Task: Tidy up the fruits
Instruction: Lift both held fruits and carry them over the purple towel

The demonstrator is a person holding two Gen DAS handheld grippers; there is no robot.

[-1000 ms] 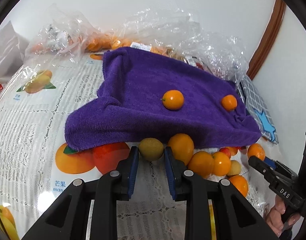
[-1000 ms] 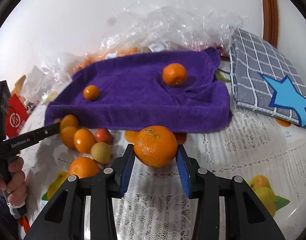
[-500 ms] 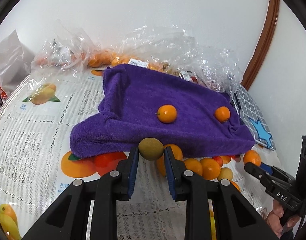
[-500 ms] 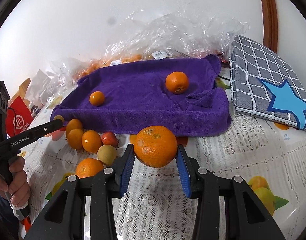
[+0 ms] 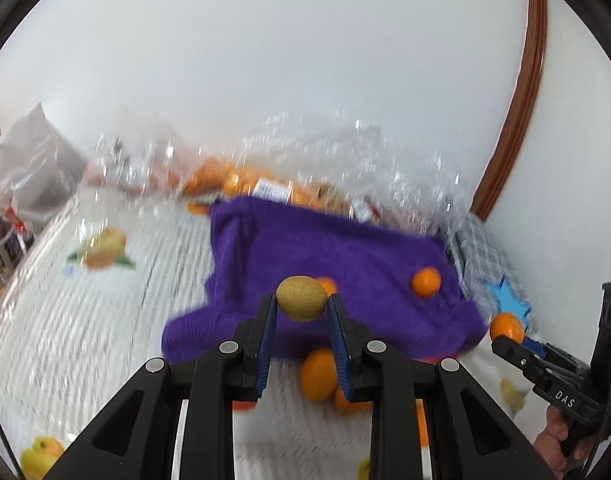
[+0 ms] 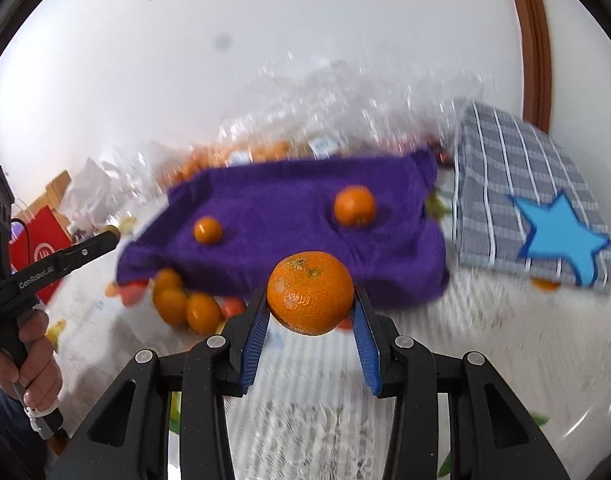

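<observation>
My left gripper (image 5: 301, 304) is shut on a small yellow-green fruit (image 5: 301, 298) and holds it above the near edge of the purple towel (image 5: 345, 252). My right gripper (image 6: 311, 300) is shut on a large orange (image 6: 310, 292), raised in front of the purple towel (image 6: 289, 208). Two oranges lie on the towel: a small one (image 6: 208, 230) and a bigger one (image 6: 354, 205). Loose oranges (image 6: 185, 304) lie on the table by the towel's near left edge. The left gripper shows at the left of the right wrist view (image 6: 109, 236).
Crinkled plastic bags of fruit (image 6: 265, 148) lie behind the towel by the wall. A grey checked cloth with a blue star (image 6: 545, 216) lies right of the towel. A bottle (image 5: 1, 240) stands at the far left. A lace, fruit-print tablecloth (image 6: 485, 340) covers the table.
Both grippers have lifted and tilted up with their fruit, so the towel and table sit lower and farther in view. The views are motion-blurred. The grips have not changed.
</observation>
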